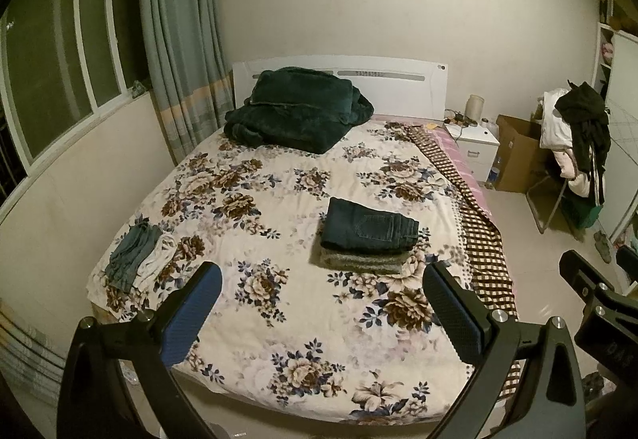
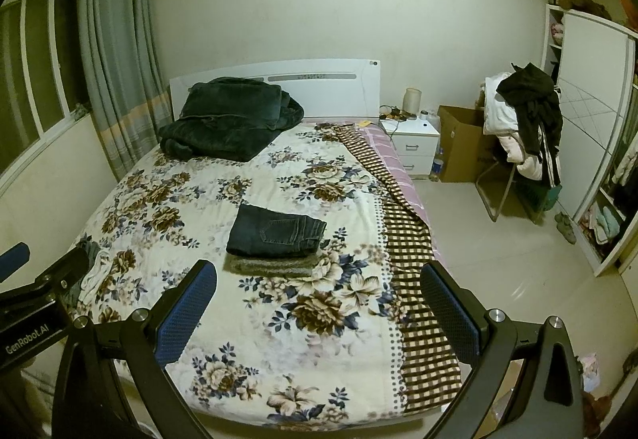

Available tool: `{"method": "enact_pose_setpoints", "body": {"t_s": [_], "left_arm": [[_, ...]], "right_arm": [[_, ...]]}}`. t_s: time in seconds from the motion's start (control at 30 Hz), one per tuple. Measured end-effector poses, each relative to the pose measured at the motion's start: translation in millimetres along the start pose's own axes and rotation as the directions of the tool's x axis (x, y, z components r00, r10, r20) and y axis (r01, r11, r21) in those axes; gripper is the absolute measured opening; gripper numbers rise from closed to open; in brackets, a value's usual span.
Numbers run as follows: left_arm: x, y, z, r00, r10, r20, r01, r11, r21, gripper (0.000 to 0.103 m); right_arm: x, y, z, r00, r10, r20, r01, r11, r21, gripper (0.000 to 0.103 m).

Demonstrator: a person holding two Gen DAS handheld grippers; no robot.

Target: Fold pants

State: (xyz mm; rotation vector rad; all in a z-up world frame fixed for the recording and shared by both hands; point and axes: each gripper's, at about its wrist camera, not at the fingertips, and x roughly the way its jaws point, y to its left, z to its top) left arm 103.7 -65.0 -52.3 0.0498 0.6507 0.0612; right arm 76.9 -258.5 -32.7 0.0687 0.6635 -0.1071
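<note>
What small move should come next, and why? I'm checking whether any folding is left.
Probably carry the left gripper toward the loose clothes at the bed's left edge. The dark jeans already sit folded on a grey folded piece, and both grippers are open, holding nothing.

Home bedroom, bed [image 1: 279,199], nightstand [image 1: 476,148], curtains [image 1: 179,20]

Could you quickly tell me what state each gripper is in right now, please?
Left gripper: open, holding nothing, above the bed.
Right gripper: open, holding nothing; the folded jeans lie untouched ahead.
</note>
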Motion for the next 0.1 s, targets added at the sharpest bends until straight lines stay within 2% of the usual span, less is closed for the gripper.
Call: {"method": "enact_pose_setpoints", "body": {"t_s": [0.1], "left_arm": [[-4.9,-1.5,1.3,1.0,0.0,0.01,0.0,1.0,-0.003,0.103]], "right_arm": [[0.2,0.1,0.0,1.0,0.001,0.0,-0.001,1.0,-0.001,0.103]]}}
